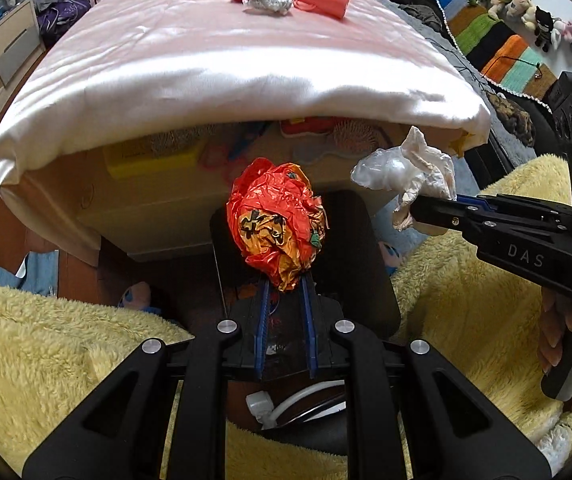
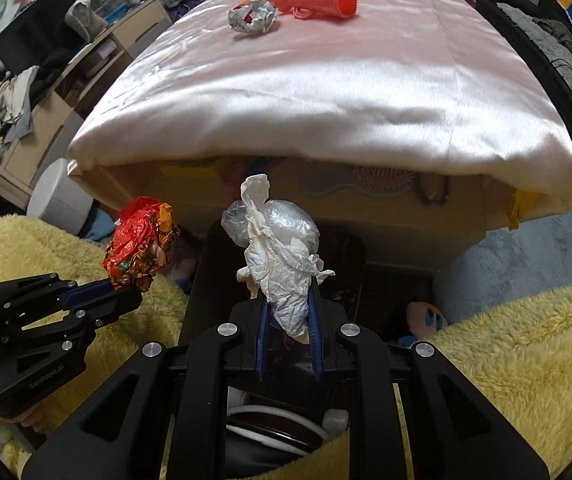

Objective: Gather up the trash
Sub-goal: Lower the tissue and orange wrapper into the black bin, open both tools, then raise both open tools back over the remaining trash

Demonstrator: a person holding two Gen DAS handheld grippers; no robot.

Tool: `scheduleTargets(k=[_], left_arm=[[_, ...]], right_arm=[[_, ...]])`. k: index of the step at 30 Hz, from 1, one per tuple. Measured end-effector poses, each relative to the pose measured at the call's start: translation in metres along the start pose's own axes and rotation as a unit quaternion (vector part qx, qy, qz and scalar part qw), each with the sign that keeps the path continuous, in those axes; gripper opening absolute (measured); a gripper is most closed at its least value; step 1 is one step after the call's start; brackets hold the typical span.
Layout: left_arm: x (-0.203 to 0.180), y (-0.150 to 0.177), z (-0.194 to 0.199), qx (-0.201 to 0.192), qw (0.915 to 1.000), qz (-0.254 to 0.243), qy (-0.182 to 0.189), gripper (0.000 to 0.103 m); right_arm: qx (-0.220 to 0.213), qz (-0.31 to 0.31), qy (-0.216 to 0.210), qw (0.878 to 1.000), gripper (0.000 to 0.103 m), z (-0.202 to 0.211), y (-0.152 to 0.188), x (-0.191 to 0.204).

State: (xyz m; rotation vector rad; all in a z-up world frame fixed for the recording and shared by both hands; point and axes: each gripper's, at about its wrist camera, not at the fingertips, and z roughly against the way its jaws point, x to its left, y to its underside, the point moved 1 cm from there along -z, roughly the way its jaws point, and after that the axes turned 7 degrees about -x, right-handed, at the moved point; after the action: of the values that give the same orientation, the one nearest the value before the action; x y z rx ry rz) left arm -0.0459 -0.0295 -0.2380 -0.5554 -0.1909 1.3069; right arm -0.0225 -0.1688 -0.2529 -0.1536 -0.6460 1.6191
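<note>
orange wrapper [image 1: 276, 224] pinched in left claw [image 1: 286, 284], tissue wad [image 2: 280, 256] pinched in right claw [image 2: 288, 312] | both held above dark bin [image 1: 370, 248] just ahead | judgement: centre over bin, then let go | foil ball [image 2: 253, 19] far ahead on pink sheet [image 2: 326, 92]

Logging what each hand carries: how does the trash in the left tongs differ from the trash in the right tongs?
The left tongs hold an orange wrapper, glossy and printed in black and yellow; the right tongs hold a white tissue wad, plain and wrapped with clear film. The wrapper is a compact ball; the wad is looser and elongated. Both are crumpled and held off the pink cloth.
</note>
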Motion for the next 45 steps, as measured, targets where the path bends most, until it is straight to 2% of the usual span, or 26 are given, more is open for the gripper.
scheduleTargets(k=[12, 14, 16, 17, 21, 27, 32, 37, 39, 45], left_arm=[[-0.003, 0.005, -0.019, 0.035, 0.9993, -0.006, 0.006, 0.018], [-0.001, 0.005, -0.022, 0.04, 0.9992, -0.003, 0.006, 0.019], [0.0, 0.005, -0.023, 0.041, 0.9991, 0.0, 0.005, 0.019], [0.001, 0.006, -0.023, 0.042, 0.9991, 0.001, 0.005, 0.019], [0.004, 0.004, -0.022, 0.039, 0.9992, 0.006, 0.0, 0.029], [0.008, -0.002, -0.018, 0.031, 0.9995, 0.005, -0.01, 0.043], [0.008, -0.011, -0.01, 0.016, 0.9998, 0.001, -0.013, 0.049], [0.01, -0.026, 0.001, -0.006, 0.9999, 0.003, -0.016, 0.059], [0.012, -0.033, 0.006, -0.017, 0.9997, 0.004, -0.019, 0.066], [0.019, -0.06, 0.014, -0.044, 0.9986, 0.007, -0.031, 0.071]], right_arm=[[0.026, -0.013, 0.003, 1.0, 0.021, -0.013, 0.003, -0.005], [0.03, -0.013, 0.003, 0.999, 0.025, -0.015, 0.002, -0.005], [0.033, -0.017, -0.001, 0.999, 0.043, -0.017, 0.001, -0.006], [0.032, -0.018, -0.001, 0.999, 0.045, -0.017, 0.001, -0.006], [0.027, -0.023, 0.004, 0.999, 0.045, -0.016, -0.004, -0.009], [0.011, -0.038, 0.011, 0.999, 0.057, -0.007, -0.012, -0.019], [-0.006, -0.042, 0.007, 0.999, 0.062, 0.006, -0.022, -0.021], [-0.033, -0.04, 0.006, 0.999, 0.066, 0.021, -0.035, -0.022], [-0.041, -0.04, 0.008, 0.998, 0.067, 0.025, -0.042, -0.024], [-0.057, -0.045, 0.021, 0.997, 0.069, 0.028, -0.062, -0.036]])
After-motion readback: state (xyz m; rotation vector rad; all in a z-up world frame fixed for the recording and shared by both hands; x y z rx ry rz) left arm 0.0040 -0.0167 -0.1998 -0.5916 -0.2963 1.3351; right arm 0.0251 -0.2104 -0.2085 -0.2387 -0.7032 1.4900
